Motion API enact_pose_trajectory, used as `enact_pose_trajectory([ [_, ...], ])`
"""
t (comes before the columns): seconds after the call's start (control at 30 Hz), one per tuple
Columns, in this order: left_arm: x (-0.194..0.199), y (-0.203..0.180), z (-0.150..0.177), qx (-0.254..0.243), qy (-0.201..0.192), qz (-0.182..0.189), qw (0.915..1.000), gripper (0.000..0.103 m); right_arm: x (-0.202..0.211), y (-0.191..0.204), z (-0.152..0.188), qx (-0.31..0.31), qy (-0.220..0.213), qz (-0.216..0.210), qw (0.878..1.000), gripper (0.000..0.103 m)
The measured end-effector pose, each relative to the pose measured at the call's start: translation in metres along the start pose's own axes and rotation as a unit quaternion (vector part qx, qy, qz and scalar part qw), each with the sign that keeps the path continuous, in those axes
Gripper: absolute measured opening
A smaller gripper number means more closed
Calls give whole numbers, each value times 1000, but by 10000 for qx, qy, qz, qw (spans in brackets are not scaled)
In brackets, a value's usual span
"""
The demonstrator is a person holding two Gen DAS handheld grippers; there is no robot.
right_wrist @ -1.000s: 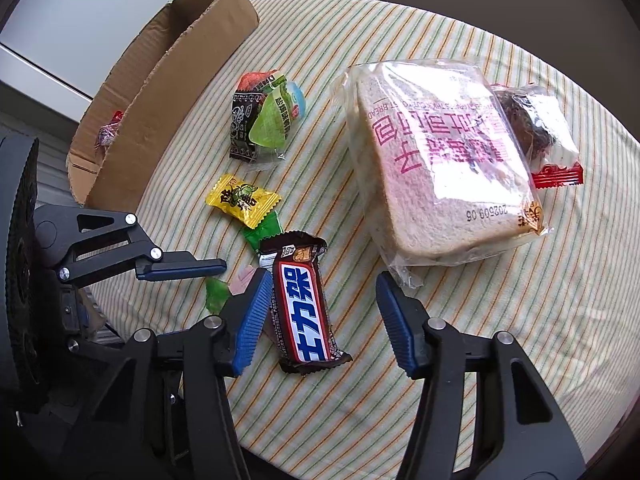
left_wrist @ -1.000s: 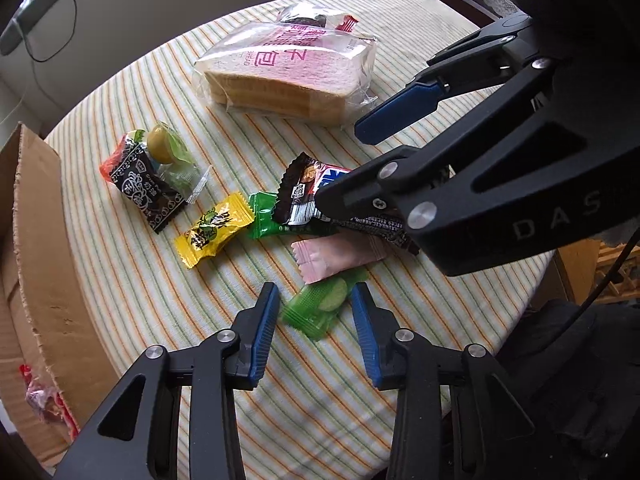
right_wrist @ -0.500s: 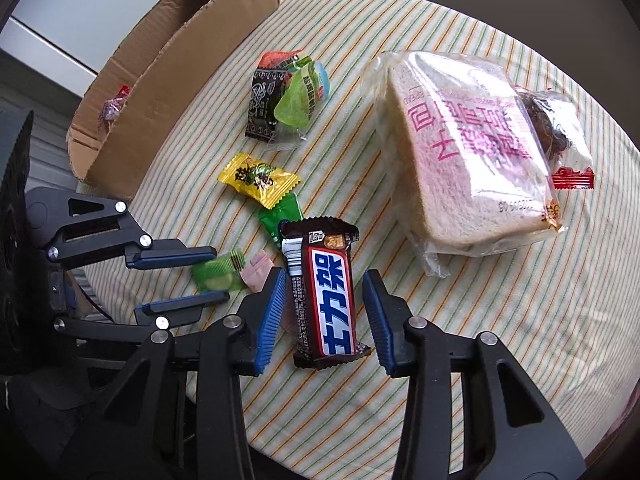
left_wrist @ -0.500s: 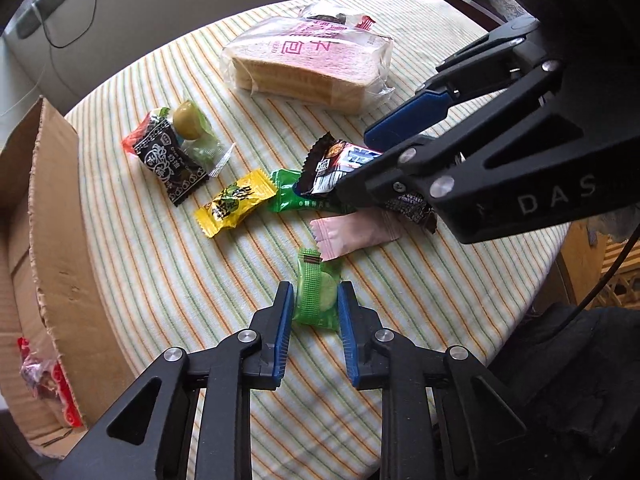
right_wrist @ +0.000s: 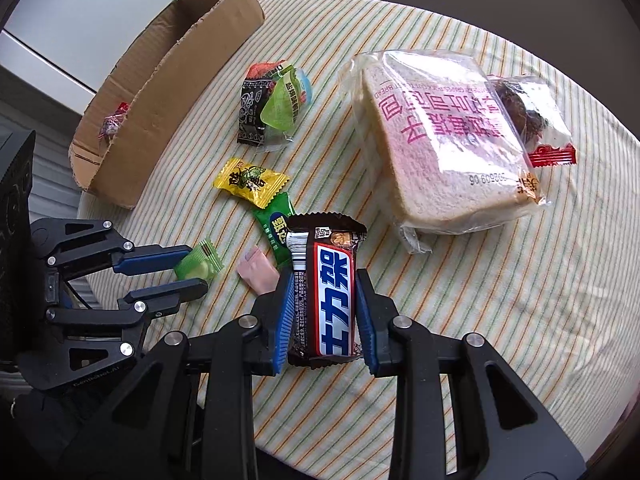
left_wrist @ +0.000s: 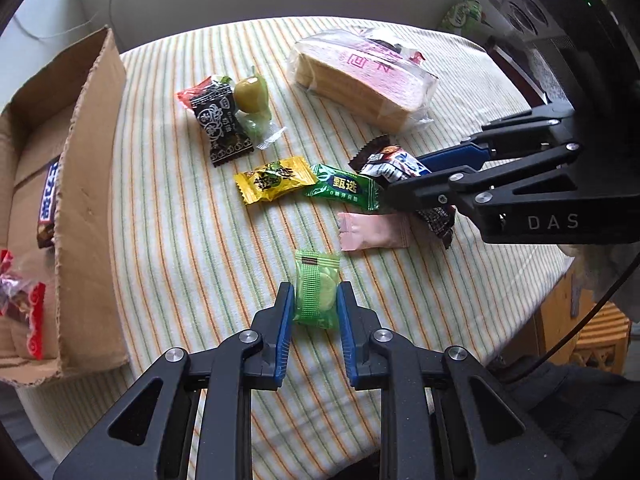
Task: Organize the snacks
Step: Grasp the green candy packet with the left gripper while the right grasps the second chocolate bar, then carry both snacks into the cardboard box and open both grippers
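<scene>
A small green candy packet [left_wrist: 316,276] sits between the blue pads of my left gripper [left_wrist: 315,296], which is shut on it just above the striped tablecloth [left_wrist: 180,240]. To its right, my right gripper [right_wrist: 324,280] points down over a brown, red and blue chocolate bar [right_wrist: 334,292]. Its jaws are closing, and both pads touch the bar's sides. Loose on the cloth lie a yellow candy [left_wrist: 274,180], a dark green candy [left_wrist: 346,188] and a pink packet [left_wrist: 372,230].
A cardboard box [left_wrist: 88,200] stands at the table's left edge with another chocolate bar [left_wrist: 48,204] and a red-edged packet [left_wrist: 24,312] inside. A bagged bread loaf [left_wrist: 360,80] lies at the back, with a black packet [left_wrist: 218,120] and a green jelly cup [left_wrist: 252,94] to its left. The table drops off at the right.
My left gripper closed on the green packet and carried it toward the box. My right gripper's jaws narrowed from wide apart until they met the chocolate bar's sides.
</scene>
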State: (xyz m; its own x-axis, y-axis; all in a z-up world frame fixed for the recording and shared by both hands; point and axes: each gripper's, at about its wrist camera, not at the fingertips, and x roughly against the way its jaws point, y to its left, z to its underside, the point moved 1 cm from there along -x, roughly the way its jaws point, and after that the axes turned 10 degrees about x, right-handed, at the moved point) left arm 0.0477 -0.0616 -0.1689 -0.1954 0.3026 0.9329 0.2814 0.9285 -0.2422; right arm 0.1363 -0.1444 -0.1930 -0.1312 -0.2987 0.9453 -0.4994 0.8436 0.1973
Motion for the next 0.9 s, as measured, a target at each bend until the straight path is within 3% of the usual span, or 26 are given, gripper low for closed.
enact_pose_trajectory([
  [0.2,15,19,-2,602,-233,188,9977,20,18,-4,13,-65,-192,50,9998,30],
  [0.3,25,26,-9,669,-352,192,9970,20,30,-4,11,-54,-283,76,9996,30],
  [0.6,53,43,-15,937,-678,224,9930,20,64,8,-11,148,-534,154,9983,30],
  [0.9,80,62,-23,1170,-1035,98,9877,20,79,39,-57,545,-732,124,9958,30],
])
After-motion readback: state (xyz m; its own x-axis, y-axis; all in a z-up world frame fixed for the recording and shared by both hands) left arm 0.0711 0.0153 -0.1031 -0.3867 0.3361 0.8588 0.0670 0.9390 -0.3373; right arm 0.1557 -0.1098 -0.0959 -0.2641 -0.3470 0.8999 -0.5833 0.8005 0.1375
